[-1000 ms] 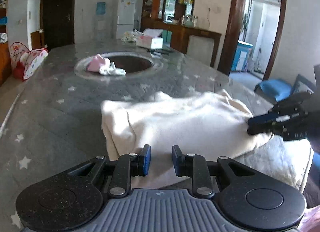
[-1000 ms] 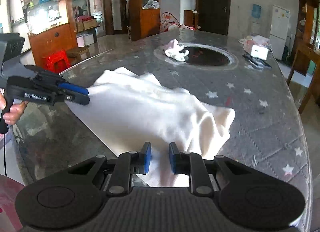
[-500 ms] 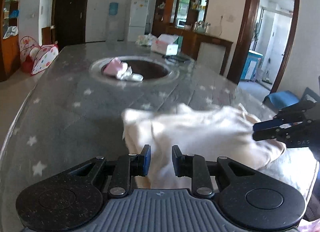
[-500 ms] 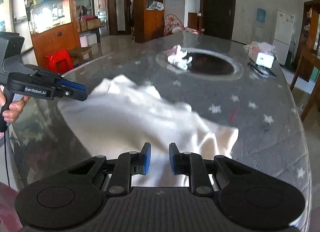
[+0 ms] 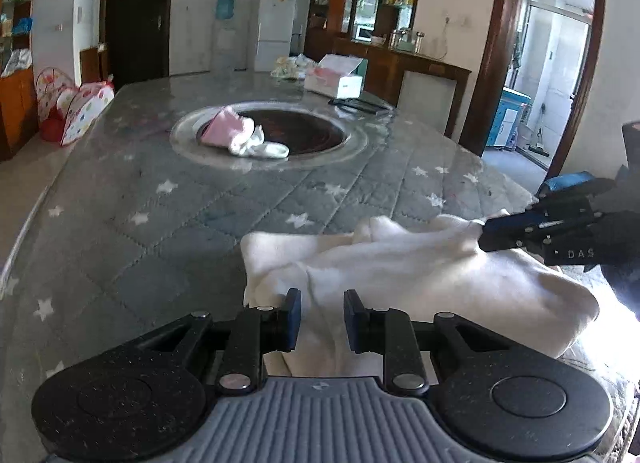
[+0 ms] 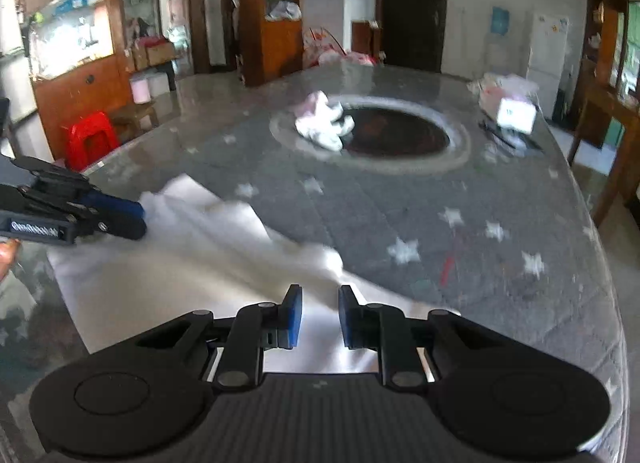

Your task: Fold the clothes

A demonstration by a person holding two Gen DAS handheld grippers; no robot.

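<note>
A cream white garment (image 5: 420, 275) lies bunched at the near edge of the grey star-patterned table (image 5: 180, 223). My left gripper (image 5: 319, 319) is shut on one end of it, cloth running between the jaws. My right gripper (image 6: 319, 317) is shut on the other end of the garment (image 6: 192, 259). Each gripper shows in the other's view: the right one (image 5: 532, 229) at the garment's far right, the left one (image 6: 100, 215) at its far left. The right wrist view is motion-blurred.
A round dark recess (image 5: 296, 131) in the table's middle holds pink and white clothes (image 5: 240, 137). A white box (image 5: 336, 77) and more cloth sit at the far edge. A wooden counter, doorway and red stool (image 6: 90, 135) stand around the table.
Both grippers have pulled the garment toward the near table edge and it now looks smaller and more bunched. The views have tilted, showing more of the table beyond.
</note>
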